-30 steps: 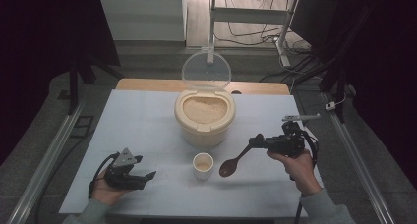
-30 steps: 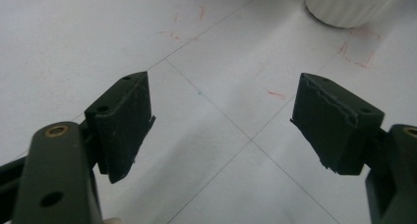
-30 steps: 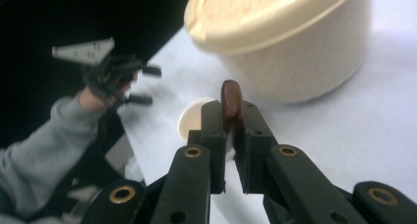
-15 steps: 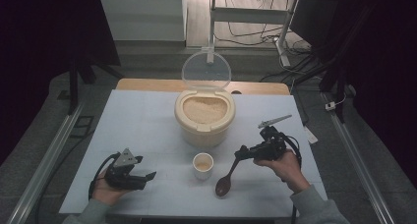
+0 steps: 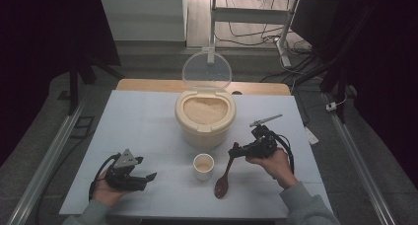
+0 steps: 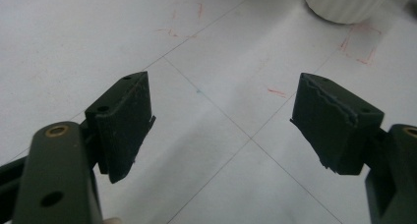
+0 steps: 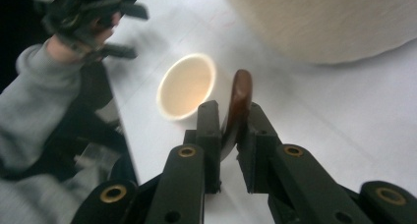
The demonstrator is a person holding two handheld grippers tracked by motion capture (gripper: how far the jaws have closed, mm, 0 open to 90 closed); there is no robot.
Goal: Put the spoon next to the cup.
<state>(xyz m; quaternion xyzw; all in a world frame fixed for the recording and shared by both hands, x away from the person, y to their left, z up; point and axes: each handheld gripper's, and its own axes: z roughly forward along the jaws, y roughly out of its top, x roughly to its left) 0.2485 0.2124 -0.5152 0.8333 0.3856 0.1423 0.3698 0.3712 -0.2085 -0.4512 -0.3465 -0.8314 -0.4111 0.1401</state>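
A brown wooden spoon (image 5: 224,178) slants down with its bowl on the white table (image 5: 143,121), just right of a small white cup (image 5: 203,166). My right gripper (image 5: 235,151) is shut on the spoon's handle (image 7: 236,106); its jaws have just been opening a little, and the handle still sits between the pads. The cup (image 7: 187,86) lies just beyond those jaws. A cream rice container (image 5: 204,121) stands behind the cup, full of rice, with its clear lid (image 5: 207,69) raised. My left gripper (image 5: 144,168) rests at the front left, open, with bare table between its jaws (image 6: 221,121).
A wooden strip (image 5: 148,85) runs along the table's far edge. Metal rails (image 5: 49,156) flank both sides. Cables and a desk frame (image 5: 286,32) lie on the floor beyond. The ribbed white base of a vessel (image 6: 344,3) shows ahead of the left gripper.
My right hand has come down and toward me. The spoon has swung from nearly level above the table to slanting down with its bowl on the surface. The left hand has stayed put.
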